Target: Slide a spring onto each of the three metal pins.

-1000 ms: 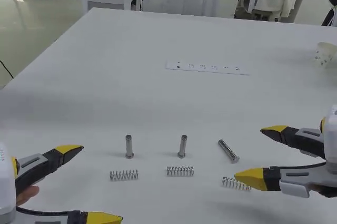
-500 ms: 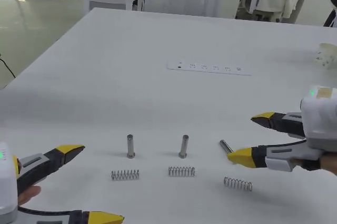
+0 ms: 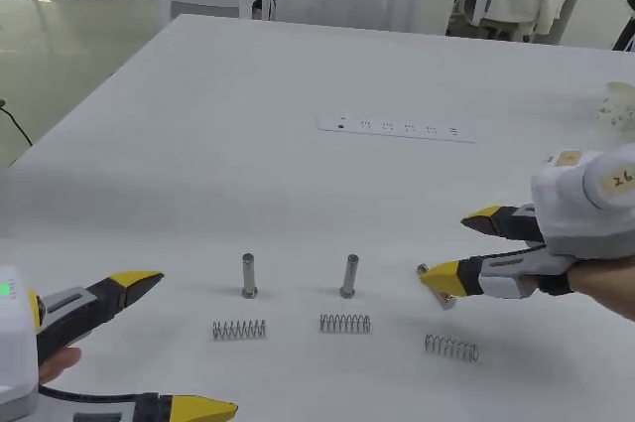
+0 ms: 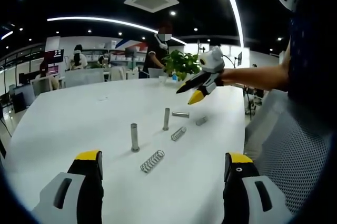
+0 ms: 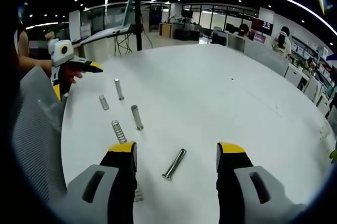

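The fallen pin (image 5: 174, 163) lies on the table (image 3: 298, 94) between the spread jaws of the right gripper (image 3: 445, 250), with its spring (image 3: 451, 348) bare just beside it. Best pinch it mid-shaft, clear of the head, then stand it like the nearest upright pin (image 3: 349, 276); the left gripper (image 3: 195, 343) hovers spread too. A pale cup (image 3: 617, 104) sits far right, its contents seemingly too blurred to tell.

Two pins (image 3: 248, 275) upright, third pin (image 5: 174, 164) flat; three springs (image 3: 344, 323)

table (image 3: 298, 174): matt white, smooth | pins (image 3: 248, 274): polished shiny metal | springs (image 3: 344, 323): bare metal wire | right gripper (image 3: 458, 246): matt grey-and-yellow plastic
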The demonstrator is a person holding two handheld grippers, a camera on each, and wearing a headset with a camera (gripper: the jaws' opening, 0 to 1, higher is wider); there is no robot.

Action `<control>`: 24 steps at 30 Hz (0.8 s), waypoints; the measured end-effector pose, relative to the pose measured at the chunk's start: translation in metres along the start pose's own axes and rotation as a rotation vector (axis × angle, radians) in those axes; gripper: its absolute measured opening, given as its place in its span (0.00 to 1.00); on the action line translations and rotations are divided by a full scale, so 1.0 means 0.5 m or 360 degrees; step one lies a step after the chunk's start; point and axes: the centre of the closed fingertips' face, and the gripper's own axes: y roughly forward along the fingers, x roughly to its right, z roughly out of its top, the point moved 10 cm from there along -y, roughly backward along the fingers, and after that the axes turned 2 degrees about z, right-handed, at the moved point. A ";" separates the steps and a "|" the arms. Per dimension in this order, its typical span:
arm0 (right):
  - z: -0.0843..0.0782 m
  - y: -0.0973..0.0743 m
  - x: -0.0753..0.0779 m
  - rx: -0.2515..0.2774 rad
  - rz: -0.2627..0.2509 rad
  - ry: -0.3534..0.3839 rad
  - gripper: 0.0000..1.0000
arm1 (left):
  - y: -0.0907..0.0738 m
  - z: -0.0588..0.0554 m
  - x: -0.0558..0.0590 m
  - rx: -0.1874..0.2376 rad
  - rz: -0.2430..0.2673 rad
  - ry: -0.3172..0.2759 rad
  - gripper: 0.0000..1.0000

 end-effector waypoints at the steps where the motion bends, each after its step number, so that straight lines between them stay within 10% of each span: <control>1: -0.001 0.003 0.003 -0.0003 -0.0003 -0.0001 0.59 | 0.000 0.000 0.000 0.0002 0.0000 -0.0001 0.93; 24: -0.017 0.049 0.031 -0.0222 -0.0056 0.0102 0.48 | 0.001 0.001 0.001 -0.0003 -0.0003 0.0004 0.92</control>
